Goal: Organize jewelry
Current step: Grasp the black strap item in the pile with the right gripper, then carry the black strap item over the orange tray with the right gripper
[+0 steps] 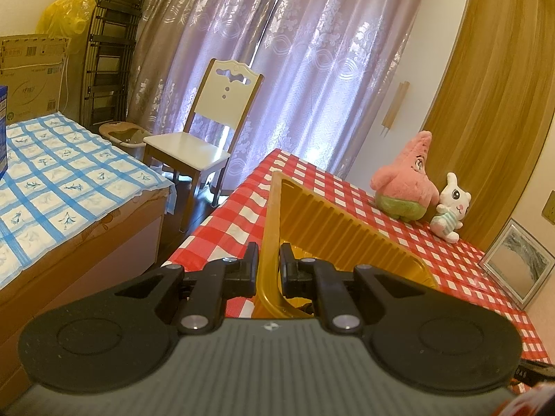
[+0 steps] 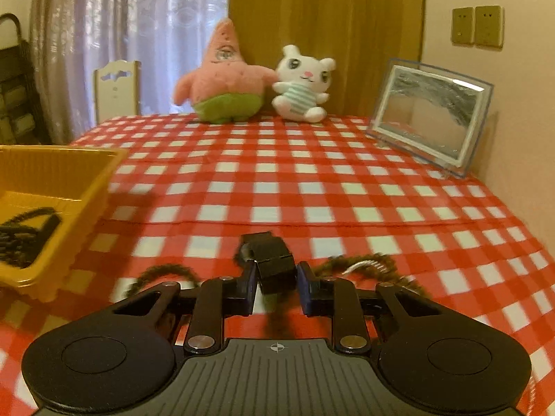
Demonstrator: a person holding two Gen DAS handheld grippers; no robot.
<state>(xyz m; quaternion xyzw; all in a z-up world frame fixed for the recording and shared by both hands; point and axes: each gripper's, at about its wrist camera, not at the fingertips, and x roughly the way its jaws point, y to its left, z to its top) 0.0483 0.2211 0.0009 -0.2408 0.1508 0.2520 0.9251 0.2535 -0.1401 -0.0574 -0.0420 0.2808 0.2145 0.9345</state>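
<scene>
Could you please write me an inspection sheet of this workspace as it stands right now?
Surface: table under a red-and-white checked cloth, with a crease across it.
Job's things: yellow tray at the table's left, a dark corded piece inside; a black pendant on a fuzzy dark cord on the cloth.
Clutter: pink star plush, white bunny plush, framed picture along the far edge.
Grippers: left gripper shut on the tray's rim; right gripper around the pendant, contact unclear.
Cables: nothing seen.
Surroundings: curtains, white chair, bed, cardboard box, wall sockets.
</scene>
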